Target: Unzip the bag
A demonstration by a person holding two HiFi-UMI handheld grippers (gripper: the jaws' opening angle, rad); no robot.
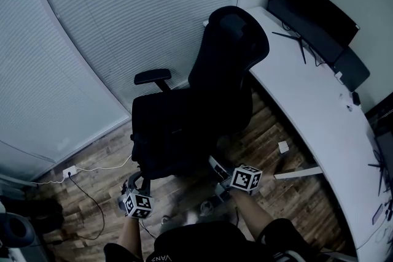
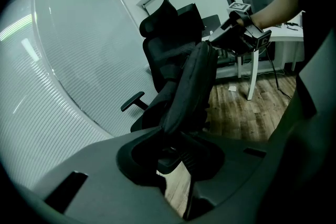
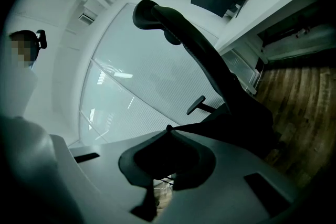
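Left gripper view: left tongs [image 2: 172, 150] are clamping the black bag [image 2: 191, 86] at its lower end; right tongs [image 2: 214, 42] are pinching its top, before an office chair [image 2: 163, 44].

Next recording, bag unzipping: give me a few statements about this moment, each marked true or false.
1. The left tongs are shut on the black fabric bag. True.
2. The flat black monitor lies on the floor. False: it stands on the white desk.
3. White slatted blinds cover the glass wall behind the black office chair. True.
4. The right tongs rest on the desk, far from the bag. False: they are closed at the bag's upper end, so the bag spans both tongs.
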